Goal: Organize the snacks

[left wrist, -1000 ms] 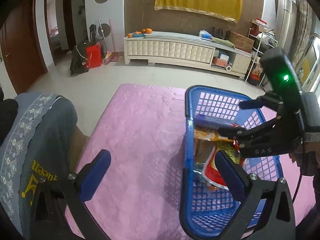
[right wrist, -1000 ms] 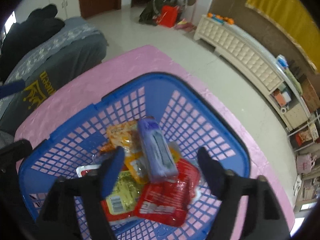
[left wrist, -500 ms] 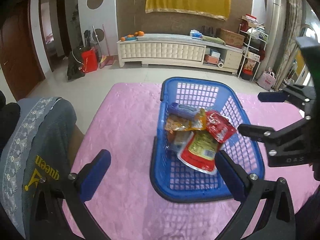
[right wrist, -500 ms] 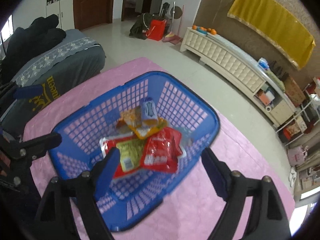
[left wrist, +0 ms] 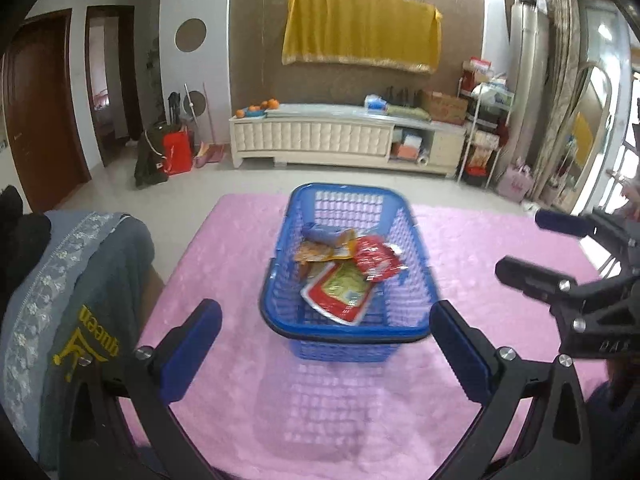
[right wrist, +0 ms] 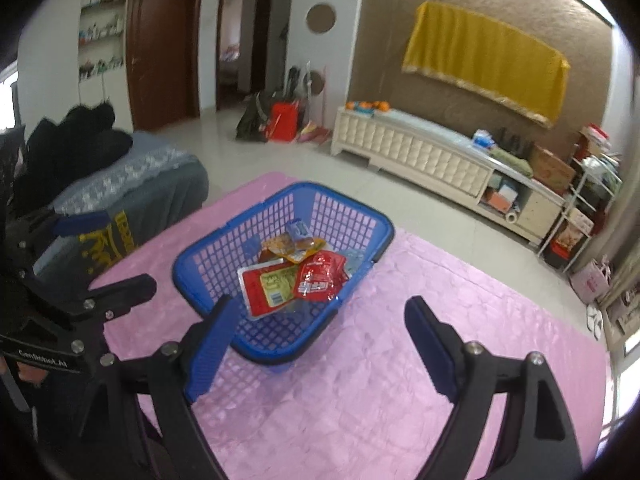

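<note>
Standing at the far left of the left wrist view, a grey cloth-draped seat [left wrist: 72, 280] borders the pink mat [left wrist: 224, 264]. The left gripper [left wrist: 326, 354] hangs over the mat's near part with both blue pads [left wrist: 192, 344] spread wide and nothing between them; it grips nothing. Beyond it, at mid-mat, sits the blue basket [left wrist: 348, 334], upright, resting on the mat. The snacks [left wrist: 344, 268] lie piled inside: a large red-and-yellow packet [left wrist: 340, 292] nearest, a smaller red packet [left wrist: 376, 260] on its right, an orange packet [left wrist: 320, 250] and a pale blue-purple one [left wrist: 324, 234] toward the far wall of the basket. No packet is seen on the mat outside the basket. At the right edge the right gripper [left wrist: 560, 256] appears side-on, clear of the basket. In its own view the right gripper [right wrist: 316, 344] has its jaws opening, with only mat and the basket's [right wrist: 280, 354] near corner seen between them, and neither pad touching anything. Behind the mat, a white cabinet [left wrist: 312, 140] stands against the wall under a yellow cloth [left wrist: 360, 32].
</note>
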